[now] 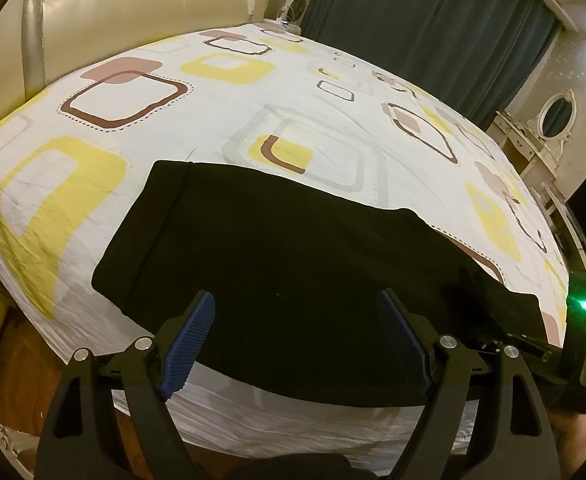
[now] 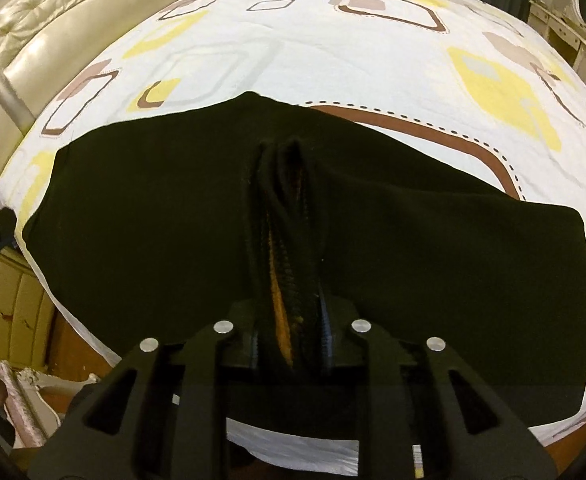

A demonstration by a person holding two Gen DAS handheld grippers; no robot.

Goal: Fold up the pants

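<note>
While left gripper [image 1: 295,320] gapes, right gripper [image 2: 289,344] pinches pants [image 2: 153,220].

— How's my left gripper [image 1: 295,334]?

— Your jaws stand wide apart, angled down, with nothing between the blue pads [image 1: 191,344].

— And the right gripper [image 2: 291,340]?

— Steeper. Your jaws are nearly together, with a bunch of pants [image 2: 173,240] between them.
</note>
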